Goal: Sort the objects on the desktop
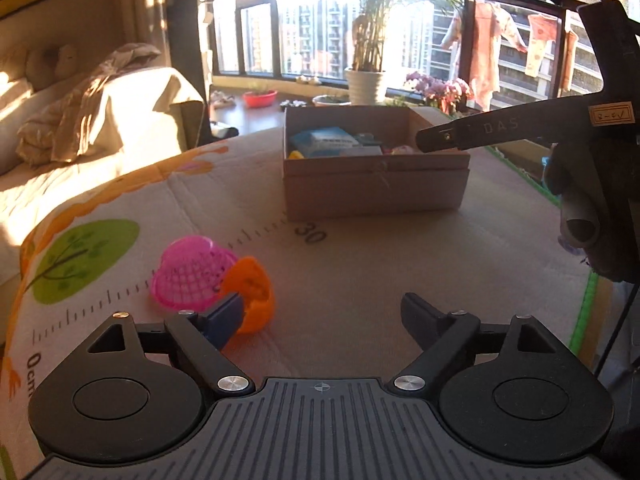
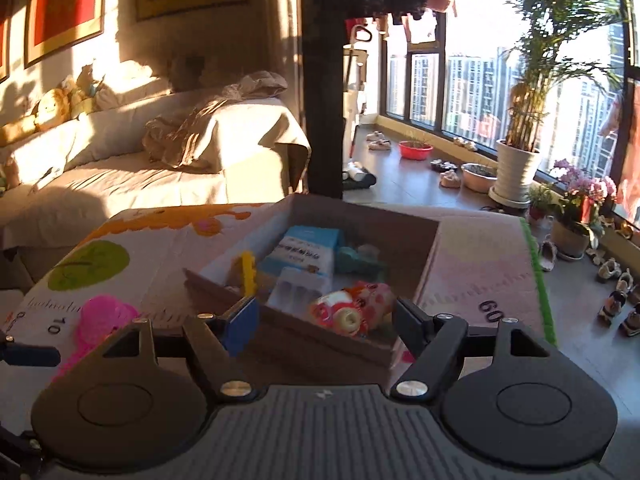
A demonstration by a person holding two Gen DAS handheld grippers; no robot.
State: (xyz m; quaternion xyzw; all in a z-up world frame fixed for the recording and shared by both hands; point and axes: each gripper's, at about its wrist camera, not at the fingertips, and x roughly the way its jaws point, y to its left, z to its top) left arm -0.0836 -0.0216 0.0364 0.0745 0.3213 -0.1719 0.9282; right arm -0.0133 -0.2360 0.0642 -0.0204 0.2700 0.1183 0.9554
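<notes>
A cardboard box (image 1: 374, 192) stands on the printed mat and holds several items, among them a blue-and-white pack (image 2: 306, 250) and a red-and-pink toy (image 2: 352, 310). A pink mesh basket (image 1: 190, 276) and an orange shell-shaped toy (image 1: 252, 296) lie on the mat at the left. My left gripper (image 1: 320, 312) is open and empty, low over the mat, with its left finger just beside the orange toy. My right gripper (image 2: 324, 320) is open and empty, above the box's near edge; it also shows in the left wrist view (image 1: 440, 138) over the box.
The mat (image 1: 360, 280) has a ruler print and a green right edge. A sofa with a blanket (image 1: 92, 120) stands to the left. Potted plants (image 1: 366, 84), a red basin (image 1: 260, 98) and shoes lie by the windows behind.
</notes>
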